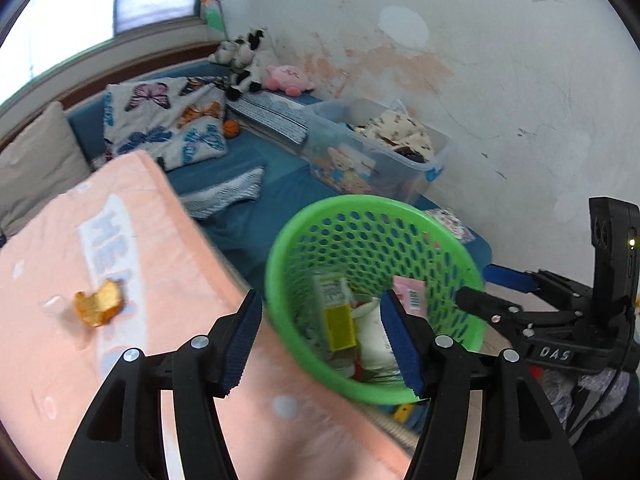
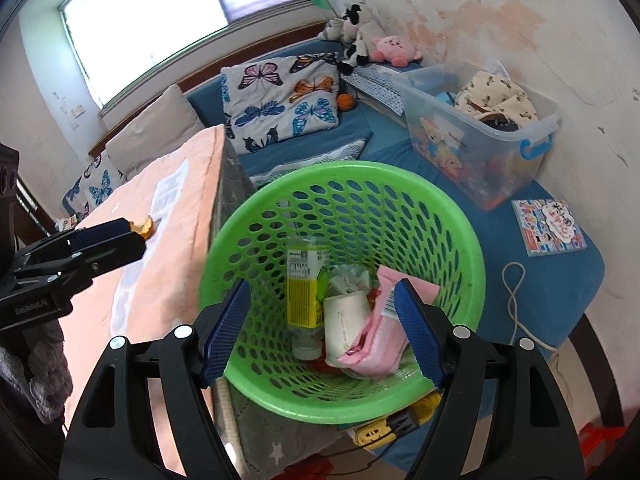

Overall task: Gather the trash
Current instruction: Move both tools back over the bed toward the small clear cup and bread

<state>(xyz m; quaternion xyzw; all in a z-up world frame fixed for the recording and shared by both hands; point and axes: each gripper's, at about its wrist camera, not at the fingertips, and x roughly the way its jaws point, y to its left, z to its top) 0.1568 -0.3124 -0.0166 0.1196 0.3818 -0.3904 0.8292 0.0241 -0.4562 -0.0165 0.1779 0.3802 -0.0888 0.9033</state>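
Green basket (image 2: 344, 280) dead centre, loaded: yellow-labelled bottle (image 2: 305, 292), white cup (image 2: 346, 322), pink wrapper (image 2: 380, 332) inside. Right hand-held gripper (image 2: 324, 336) over the basket's near rim, jaws apart, gripping nothing. Left hand-held gripper (image 1: 320, 344) beside the basket over the peach-covered table (image 1: 168, 280), also parted, empty. Orange scrap (image 1: 98, 307) left of the basket, on that table.
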